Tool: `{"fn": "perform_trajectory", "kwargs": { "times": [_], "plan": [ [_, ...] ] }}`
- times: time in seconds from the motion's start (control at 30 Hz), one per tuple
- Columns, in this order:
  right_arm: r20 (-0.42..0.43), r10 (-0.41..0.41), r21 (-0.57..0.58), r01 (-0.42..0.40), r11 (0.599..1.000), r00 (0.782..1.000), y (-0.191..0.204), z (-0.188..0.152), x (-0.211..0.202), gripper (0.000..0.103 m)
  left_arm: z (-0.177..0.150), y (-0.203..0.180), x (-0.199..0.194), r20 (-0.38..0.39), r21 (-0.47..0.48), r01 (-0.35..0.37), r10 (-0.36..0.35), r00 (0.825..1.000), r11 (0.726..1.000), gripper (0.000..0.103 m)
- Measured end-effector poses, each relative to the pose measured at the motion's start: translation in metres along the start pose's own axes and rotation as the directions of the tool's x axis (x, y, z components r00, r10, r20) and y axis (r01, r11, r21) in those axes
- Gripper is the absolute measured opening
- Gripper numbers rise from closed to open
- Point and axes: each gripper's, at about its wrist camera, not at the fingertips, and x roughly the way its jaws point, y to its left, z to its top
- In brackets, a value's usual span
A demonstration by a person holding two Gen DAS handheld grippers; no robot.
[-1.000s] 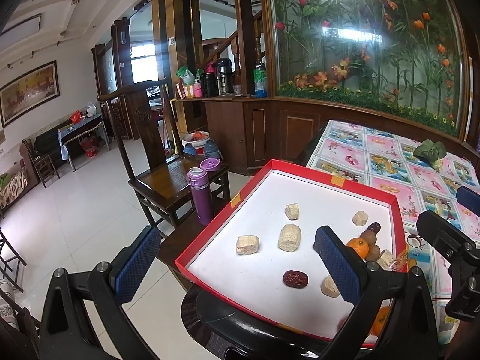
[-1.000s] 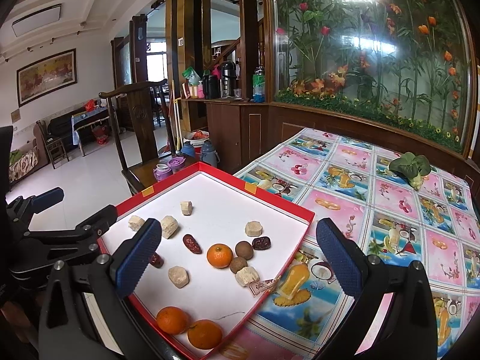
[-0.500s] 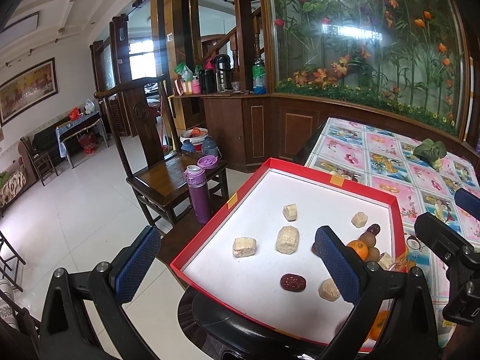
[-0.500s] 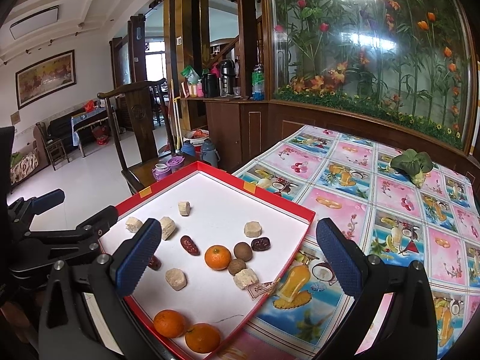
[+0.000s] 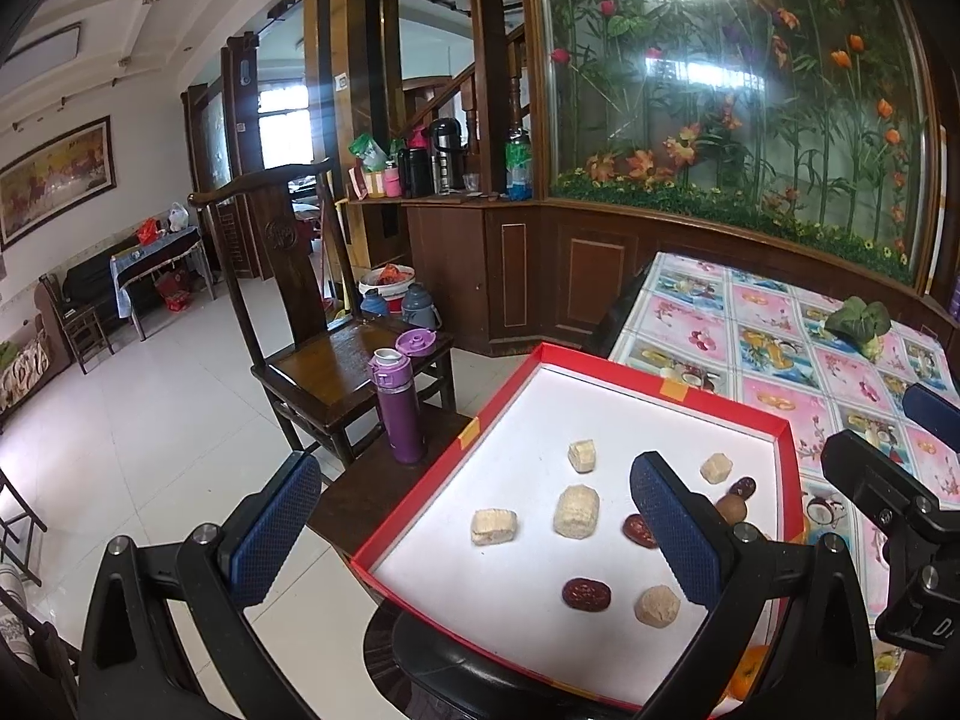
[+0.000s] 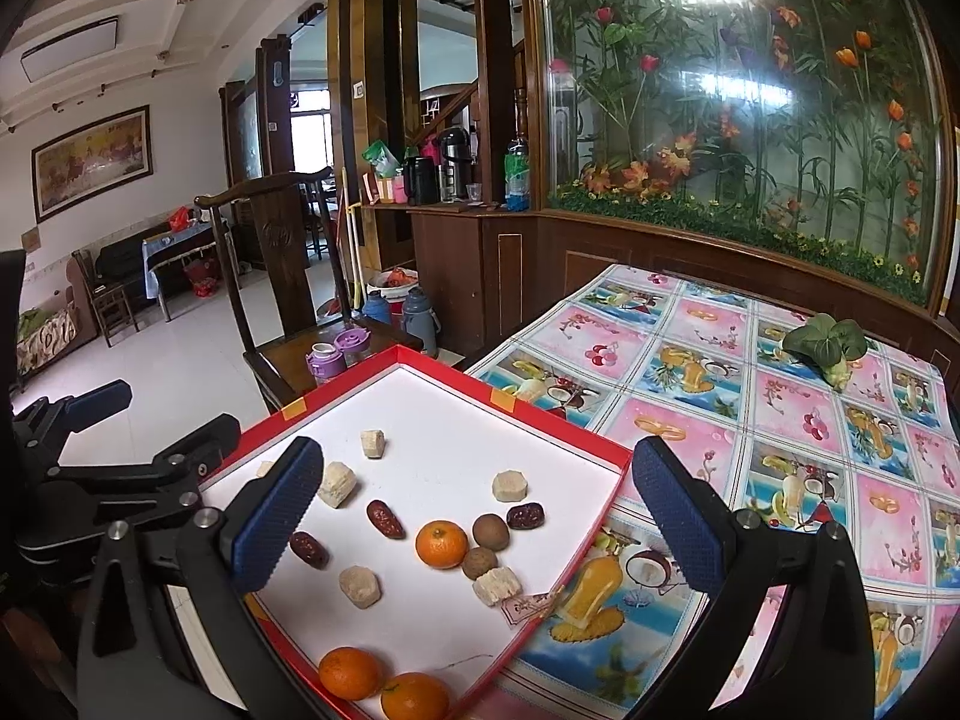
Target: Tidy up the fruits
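Both the left gripper (image 5: 474, 516) and right gripper (image 6: 474, 510) hover wide open above fruit scattered in a red tray (image 6: 606, 450), an orange (image 6: 441, 544) between the right one's fingers

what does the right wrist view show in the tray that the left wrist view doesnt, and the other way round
Only the right wrist view shows the middle orange whole, and the two oranges at the tray's near corner. Only the left wrist view shows the purple bottle full length, standing on a dark surface by the chair. Both show the red tray, the pale chunks, the dark red dates, the leafy green on the tablecloth, and both grippers open, left gripper and right gripper.
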Motion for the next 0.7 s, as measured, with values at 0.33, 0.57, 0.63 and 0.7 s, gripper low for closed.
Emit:
{"fn": "perform_trajectory", "kwargs": {
  "times": [0.33, 0.57, 0.63, 0.7],
  "plan": [
    [0.003, 0.007, -0.025, -0.006, 1.000, 1.000, 0.010, 0.006, 0.002, 0.103, 0.002, 0.007, 0.000, -0.003, -0.013, 0.002, -0.002, 1.000, 1.000, 0.103],
    [0.005, 0.019, -0.024, -0.019, 1.000, 1.000, 0.013, 0.008, 0.002, 0.103, 0.005, 0.009, -0.002, -0.008, -0.018, -0.005, 0.005, 1.000, 1.000, 0.103],
    [0.006, 0.023, -0.026, -0.023, 0.999, 1.000, 0.013, 0.009, 0.002, 0.103, 0.007, 0.008, -0.003, -0.006, -0.019, -0.008, 0.008, 1.000, 1.000, 0.103],
    [0.009, 0.030, -0.025, -0.029, 0.999, 1.000, 0.012, 0.010, 0.001, 0.103, 0.009, 0.007, -0.005, -0.006, -0.022, -0.009, 0.009, 1.000, 1.000, 0.103]
  ]
}}
